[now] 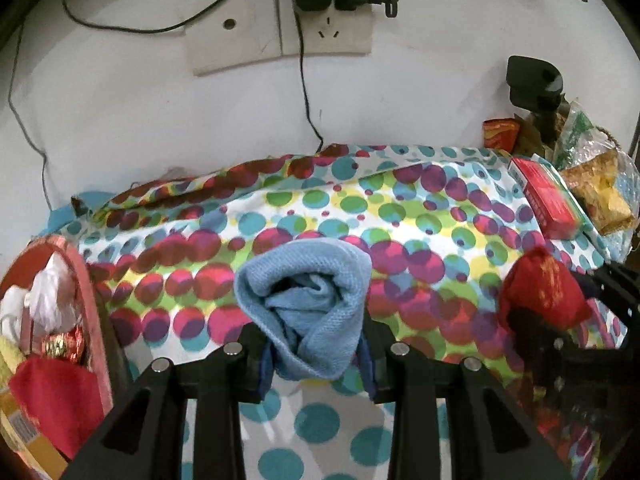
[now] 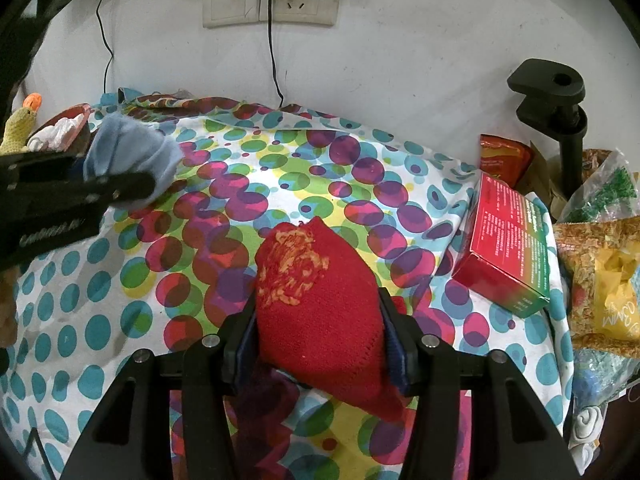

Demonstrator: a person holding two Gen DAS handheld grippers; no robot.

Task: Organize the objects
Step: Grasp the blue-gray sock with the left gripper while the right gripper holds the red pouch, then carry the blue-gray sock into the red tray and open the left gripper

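A rolled light blue cloth (image 1: 312, 304) is clamped in my left gripper (image 1: 316, 354), which is shut on it above the dotted tablecloth (image 1: 400, 208). From the right wrist view the same blue cloth (image 2: 132, 156) shows at the left, held in the left gripper (image 2: 116, 188). A red knitted sock with a yellow pattern (image 2: 320, 300) sits between the pads of my right gripper (image 2: 320, 344), which is shut on it just over the tablecloth (image 2: 280, 168). That red sock (image 1: 540, 296) also appears at the right of the left wrist view.
A red box (image 2: 508, 248) and several snack bags (image 2: 600, 280) lie at the right, by a black clamp stand (image 2: 560, 120). At the left stands a red tray (image 1: 90, 304) with white and red items. A wall socket with cables (image 2: 272, 4) is behind.
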